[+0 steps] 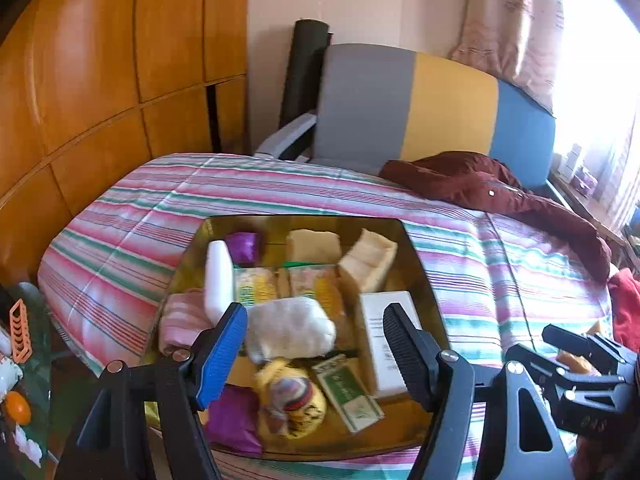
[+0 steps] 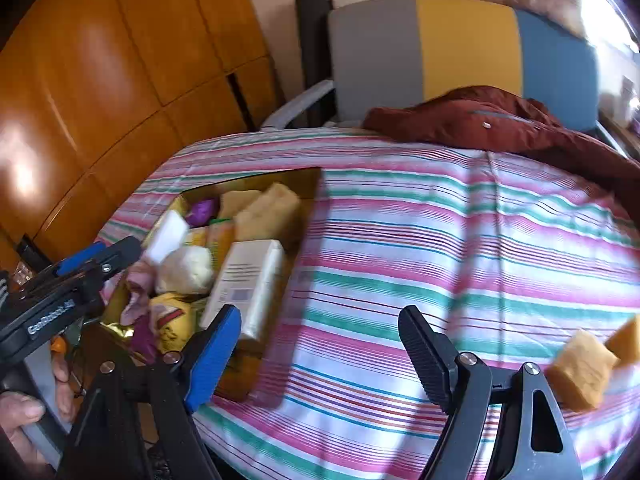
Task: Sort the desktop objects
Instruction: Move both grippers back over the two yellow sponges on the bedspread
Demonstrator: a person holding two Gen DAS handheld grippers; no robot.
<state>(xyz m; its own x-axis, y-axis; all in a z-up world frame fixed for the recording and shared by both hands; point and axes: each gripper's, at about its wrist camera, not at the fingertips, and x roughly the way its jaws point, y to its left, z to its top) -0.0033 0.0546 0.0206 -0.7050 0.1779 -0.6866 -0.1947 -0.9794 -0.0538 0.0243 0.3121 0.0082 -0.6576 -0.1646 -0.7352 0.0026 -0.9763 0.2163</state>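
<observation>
Claws (image 1: 316,340) (image 2: 320,344) both spread wide, empty, left above gold tray (image 1: 416,264)

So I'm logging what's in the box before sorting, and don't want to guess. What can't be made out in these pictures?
- Print on the white carton: motion-blurred in both views.
- Purple packet: left wrist view, partly behind the left gripper's blue finger.
- Tan foam blocks on the striped quilt: right wrist view, blurred, one cut by the frame edge.
- Gold box floor: covered by contents.
</observation>
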